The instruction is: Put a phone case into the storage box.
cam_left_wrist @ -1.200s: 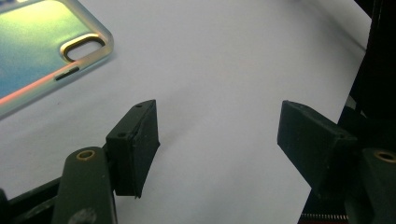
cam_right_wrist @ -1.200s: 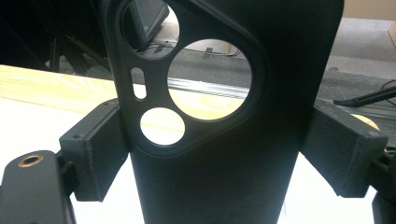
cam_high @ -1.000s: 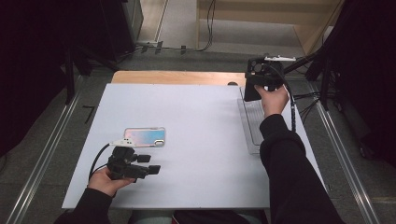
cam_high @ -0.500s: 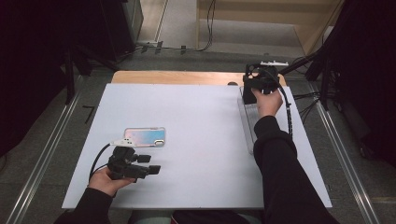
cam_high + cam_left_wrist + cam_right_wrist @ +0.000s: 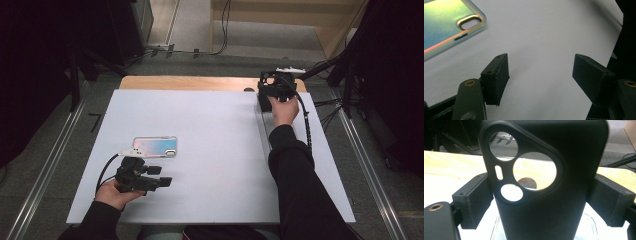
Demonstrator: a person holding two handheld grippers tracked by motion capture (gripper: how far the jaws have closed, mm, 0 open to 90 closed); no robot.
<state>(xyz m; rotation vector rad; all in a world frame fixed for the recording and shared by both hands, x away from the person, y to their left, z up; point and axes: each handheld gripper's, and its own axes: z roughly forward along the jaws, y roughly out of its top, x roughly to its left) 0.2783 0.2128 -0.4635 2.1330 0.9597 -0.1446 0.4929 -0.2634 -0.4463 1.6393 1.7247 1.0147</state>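
a person seated at the white table (image 5: 210, 130) works two handheld grippers over phone cases; the right gripper (image 5: 274, 93), at the table's far right corner, has a black phone case (image 5: 544, 182) standing upright between its jaws, the left pad against the case's edge and the right pad close against the other, so it looks clamped on the case, though how firm the hold is cannot be judged; a clear case (image 5: 589, 225) lies flat on the table just beneath it; the left gripper (image 5: 150, 179) rests near the table's front left edge with its jaws apart and nothing between them, just in front of an iridescent phone case (image 5: 155, 146) lying flat on the table with its camera cut-out toward the table's right; the likely trouble from here: the black case is held only by its thin, flexible sides, so it could bow or twist out of the pads and drop onto the clear case or off the table's far edge beside the bare wooden strip (image 5: 190, 83); the trailing cable (image 5: 305, 120) could also snag the sleeve; no brand, label or writing can be read on any of the cases or grippers
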